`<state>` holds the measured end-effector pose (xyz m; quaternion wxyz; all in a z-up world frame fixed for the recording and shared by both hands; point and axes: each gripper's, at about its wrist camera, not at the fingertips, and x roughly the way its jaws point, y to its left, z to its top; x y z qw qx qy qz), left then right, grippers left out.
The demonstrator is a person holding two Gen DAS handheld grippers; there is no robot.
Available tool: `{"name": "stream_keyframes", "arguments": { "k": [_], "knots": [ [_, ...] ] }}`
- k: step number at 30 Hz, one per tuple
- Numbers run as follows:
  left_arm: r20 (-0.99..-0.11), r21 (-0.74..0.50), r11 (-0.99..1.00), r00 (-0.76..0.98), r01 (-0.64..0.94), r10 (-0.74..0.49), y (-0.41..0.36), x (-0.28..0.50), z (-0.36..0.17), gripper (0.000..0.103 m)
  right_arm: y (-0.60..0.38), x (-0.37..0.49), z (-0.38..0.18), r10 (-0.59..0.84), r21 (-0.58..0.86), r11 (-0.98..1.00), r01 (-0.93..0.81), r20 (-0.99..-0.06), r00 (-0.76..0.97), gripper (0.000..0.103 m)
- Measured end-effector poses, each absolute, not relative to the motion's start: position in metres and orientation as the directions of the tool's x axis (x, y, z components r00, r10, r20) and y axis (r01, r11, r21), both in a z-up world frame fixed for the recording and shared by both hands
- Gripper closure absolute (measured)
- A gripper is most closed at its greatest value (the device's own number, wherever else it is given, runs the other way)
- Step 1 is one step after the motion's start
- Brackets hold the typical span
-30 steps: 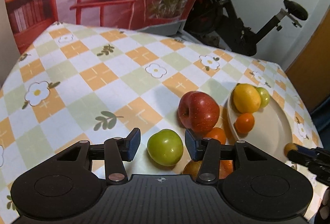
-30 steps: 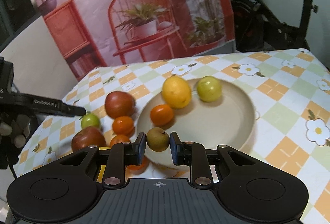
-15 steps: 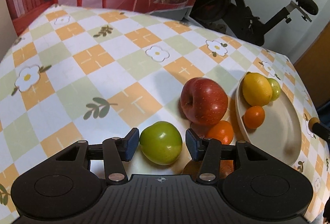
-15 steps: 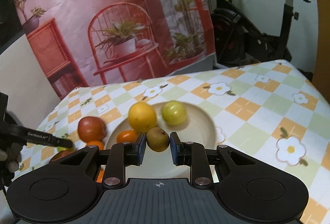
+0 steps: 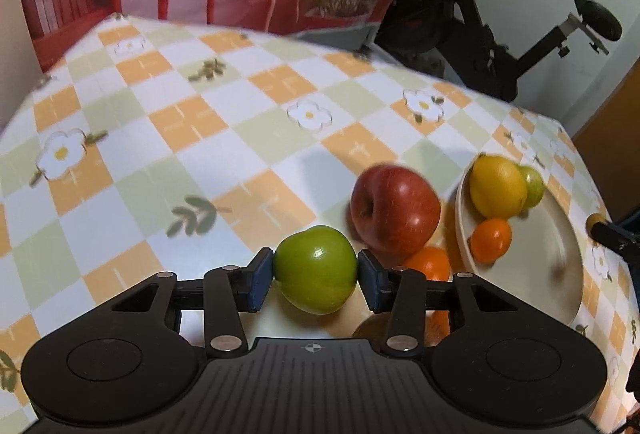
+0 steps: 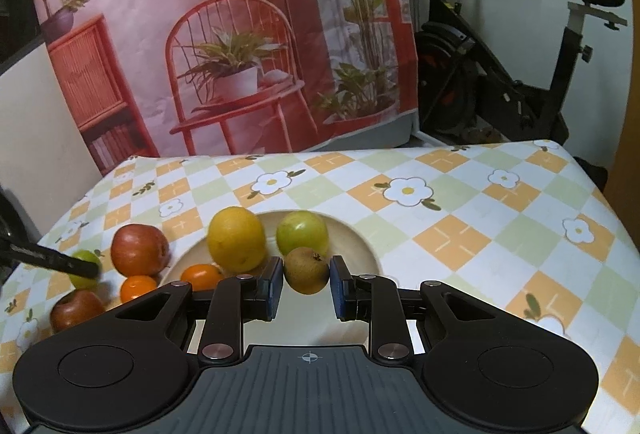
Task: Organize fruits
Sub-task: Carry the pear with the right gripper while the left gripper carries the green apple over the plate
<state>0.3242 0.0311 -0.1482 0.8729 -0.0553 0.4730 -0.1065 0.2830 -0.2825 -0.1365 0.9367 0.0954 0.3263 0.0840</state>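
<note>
Gripping a green apple (image 5: 315, 281) in my left gripper (image 5: 316, 284), brown pear (image 6: 307, 270) pinched in my right gripper (image 6: 306, 288) over the plate (image 6: 370, 254). Three fruits plated; apples and oranges left on the table (image 5: 200, 138).

Left wrist cam: sits low over the tablecloth (image 5: 192, 138), close to the fruit, looks along its own fingers toward the exercise bike (image 5: 500, 46) at 1 o'clock. Plate (image 5: 560, 258) at 3 o'clock, red apple (image 5: 394, 210) just right of centre. Right wrist cam: a bit higher, directly over the plate (image 6: 360, 242), faces the printed backdrop (image 6: 224, 34) at 12. Shared: plate, lemon (image 6: 237, 239), red apple (image 6: 139, 249), bike (image 6: 500, 74).
</note>
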Motion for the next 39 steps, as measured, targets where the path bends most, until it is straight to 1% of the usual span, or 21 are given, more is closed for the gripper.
{"name": "stream_keyframes", "arguments": {
  "k": [4, 7, 11, 15, 20, 26, 28, 32, 36, 39],
  "knots": [
    [-0.788, -0.156, 0.976, 0.577, 0.151, -0.215, 0.027, 0.322, -0.127, 0.055, -0.289, 0.293, -0.139, 0.224, 0.231, 0.968, -0.102, -0.600, 0.768, 0.080],
    [-0.766, -0.137, 0.974, 0.604, 0.181, -0.220, 0.020, 0.320, -0.111, 0.055, -0.290, 0.297, -0.141, 0.231, 0.224, 0.968, -0.115, -0.603, 0.764, 0.080],
    [-0.746, -0.127, 0.960, 0.614, 0.250, -0.259, -0.002, 0.315, -0.095, 0.055, -0.289, 0.300, -0.144, 0.246, 0.215, 0.966, -0.142, -0.609, 0.754, 0.080],
    [-0.744, -0.118, 0.936, 0.594, 0.332, -0.305, -0.035, 0.311, -0.091, 0.055, -0.288, 0.302, -0.147, 0.260, 0.198, 0.965, -0.173, -0.611, 0.748, 0.080],
    [-0.763, -0.098, 0.907, 0.554, 0.411, -0.334, -0.073, 0.307, -0.102, 0.055, -0.292, 0.306, -0.148, 0.284, 0.190, 0.959, -0.211, -0.606, 0.743, 0.080],
    [-0.801, -0.063, 0.880, 0.502, 0.471, -0.326, -0.109, 0.299, -0.124, 0.055, -0.294, 0.310, -0.150, 0.313, 0.169, 0.949, -0.265, -0.598, 0.738, 0.080],
    [-0.814, -0.048, 0.872, 0.486, 0.487, -0.317, -0.116, 0.300, -0.132, 0.055, -0.294, 0.312, -0.150, 0.319, 0.150, 0.946, -0.288, -0.590, 0.742, 0.080],
    [-0.840, -0.024, 0.867, 0.461, 0.497, -0.287, -0.127, 0.303, -0.148, 0.055, -0.300, 0.321, -0.153, 0.338, 0.168, 0.940, -0.298, -0.590, 0.733, 0.080],
    [-0.859, 0.001, 0.864, 0.443, 0.504, -0.257, -0.132, 0.306, -0.160, 0.055, -0.301, 0.331, -0.159, 0.347, 0.168, 0.936, -0.311, -0.605, 0.717, 0.080],
    [-0.867, 0.041, 0.856, 0.444, 0.515, -0.225, -0.136, 0.306, -0.164, 0.055, -0.300, 0.338, -0.165, 0.340, 0.164, 0.938, -0.306, -0.616, 0.711, 0.080]
  ]
}}
